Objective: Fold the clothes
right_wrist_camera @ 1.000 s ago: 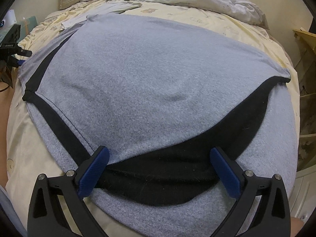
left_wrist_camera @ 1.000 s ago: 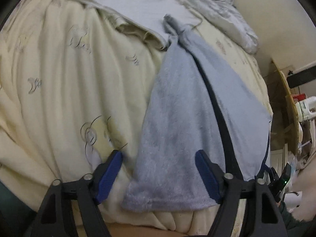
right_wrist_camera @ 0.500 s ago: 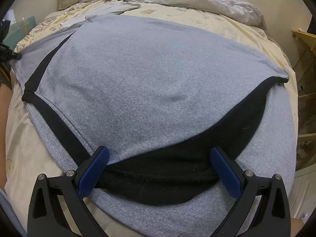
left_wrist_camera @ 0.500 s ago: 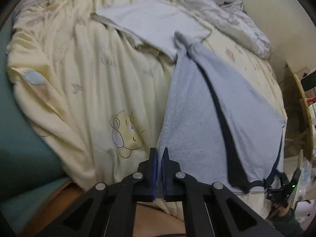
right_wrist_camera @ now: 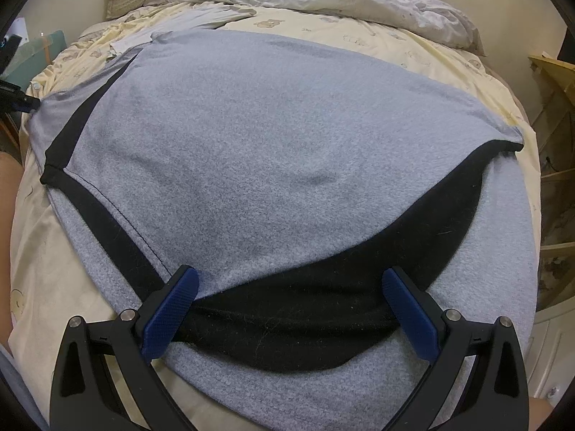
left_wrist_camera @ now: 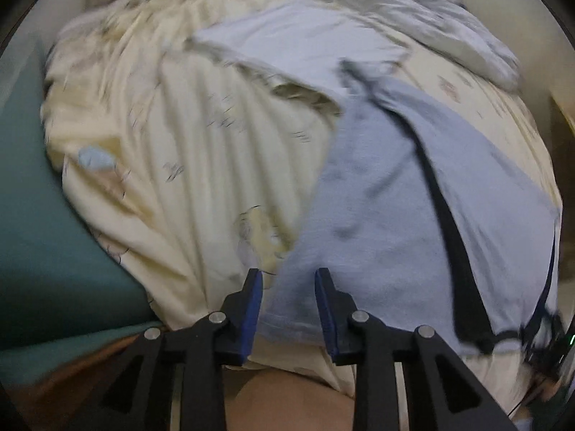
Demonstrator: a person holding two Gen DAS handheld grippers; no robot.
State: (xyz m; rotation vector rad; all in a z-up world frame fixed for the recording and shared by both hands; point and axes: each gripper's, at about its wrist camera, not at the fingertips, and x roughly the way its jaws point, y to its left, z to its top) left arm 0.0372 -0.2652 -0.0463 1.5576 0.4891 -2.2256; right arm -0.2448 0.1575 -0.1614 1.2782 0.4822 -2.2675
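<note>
The grey fleece garment with black trim (right_wrist_camera: 287, 151) is seen stretching away from the wide-apart right gripper (right_wrist_camera: 289, 300); the left gripper (left_wrist_camera: 287, 309), jaws opening and empty, is poised over its corner.

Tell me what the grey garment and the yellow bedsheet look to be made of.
Grey garment: seems a heathered knit, fleece-like, with a soft matte nap; loose fuzz shows on its black trim. Yellow bedsheet: likely thin woven cotton, matte, printed with small cartoon figures, lying in fine wrinkles. Neither fibre is certain.
</note>
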